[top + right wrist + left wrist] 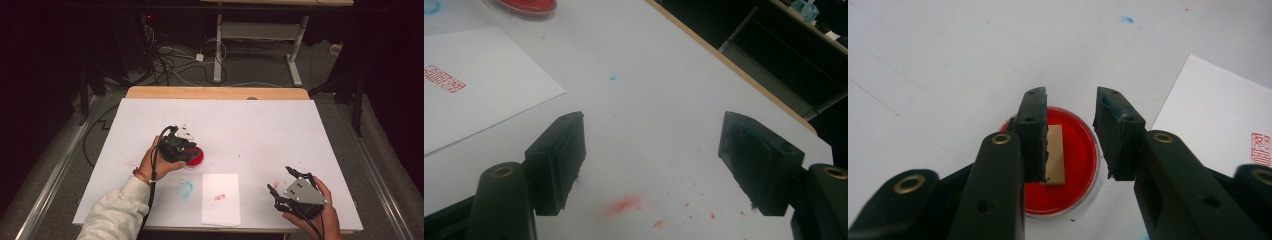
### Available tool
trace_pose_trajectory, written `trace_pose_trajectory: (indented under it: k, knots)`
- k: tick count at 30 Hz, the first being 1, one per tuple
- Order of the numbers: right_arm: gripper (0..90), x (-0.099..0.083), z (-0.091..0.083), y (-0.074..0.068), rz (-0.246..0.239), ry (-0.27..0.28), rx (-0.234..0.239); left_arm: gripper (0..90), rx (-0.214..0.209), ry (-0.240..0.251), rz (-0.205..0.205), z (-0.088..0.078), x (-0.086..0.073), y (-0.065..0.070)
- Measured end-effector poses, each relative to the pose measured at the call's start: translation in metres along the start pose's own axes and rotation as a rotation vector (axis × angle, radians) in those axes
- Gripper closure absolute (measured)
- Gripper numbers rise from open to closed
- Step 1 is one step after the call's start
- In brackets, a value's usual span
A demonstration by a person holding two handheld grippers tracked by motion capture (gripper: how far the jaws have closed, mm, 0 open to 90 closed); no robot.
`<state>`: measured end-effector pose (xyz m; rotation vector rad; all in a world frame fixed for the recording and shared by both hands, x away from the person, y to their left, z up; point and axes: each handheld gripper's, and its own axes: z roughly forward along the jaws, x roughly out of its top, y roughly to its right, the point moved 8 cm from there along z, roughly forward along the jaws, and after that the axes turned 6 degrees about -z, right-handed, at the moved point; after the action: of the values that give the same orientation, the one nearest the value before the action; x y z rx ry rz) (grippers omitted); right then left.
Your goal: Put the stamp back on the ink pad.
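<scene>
Left gripper: the left gripper (181, 145) hangs over the red ink pad (195, 158), held in the person's left hand (157, 162); its jaws stand a little apart.
Stamp: in the left gripper view a small tan stamp block (1054, 154) stands on the red ink pad (1073, 165), close against the inner face of the left-hand jaw; the other jaw is clear of it, so nothing is pinched.
Blue smear: a patch of blue ink (185, 189) marks the white table cover (250, 125) just below the pad.
Paper: a white sheet (221, 198) lies near the front edge, between the two hands, with a red seal print (219, 197) on it.
Right gripper: the right gripper (287, 187) rests near the front right corner, well apart from the pad; its jaws are spread wide with nothing between them.
Red specks: in the right gripper view, red ink spots (626, 204) lie on the cover between those jaws.
</scene>
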<state>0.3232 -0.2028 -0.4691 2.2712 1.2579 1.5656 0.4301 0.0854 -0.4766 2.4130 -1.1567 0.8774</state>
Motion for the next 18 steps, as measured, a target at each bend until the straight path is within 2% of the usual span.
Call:
trace_pose_trajectory:
  k: [4, 8, 10, 14, 18]
  knots:
    - [27.1, 0.0, -0.001, 0.001, 0.006, 0.003, -0.006, 59.0, 0.019, 0.031, 0.027, -0.001, 0.0, 0.002]
    - [27.1, 0.0, -0.001, 0.001, 0.003, 0.003, -0.006, 47.7, 0.047, 0.084, 0.054, -0.004, 0.003, 0.004]
    - [27.0, 0.0, -0.001, 0.001, 0.002, 0.003, -0.006, 41.9, 0.073, 0.126, 0.049, -0.005, 0.005, 0.004]
    - [27.0, 0.001, -0.002, 0.001, 0.001, 0.007, -0.007, 32.1, 0.095, 0.182, 0.054, -0.009, 0.009, 0.006]
    - [26.9, 0.001, -0.002, 0.001, 0.004, 0.009, -0.008, 25.1, 0.1, 0.233, 0.048, -0.015, 0.012, 0.009]
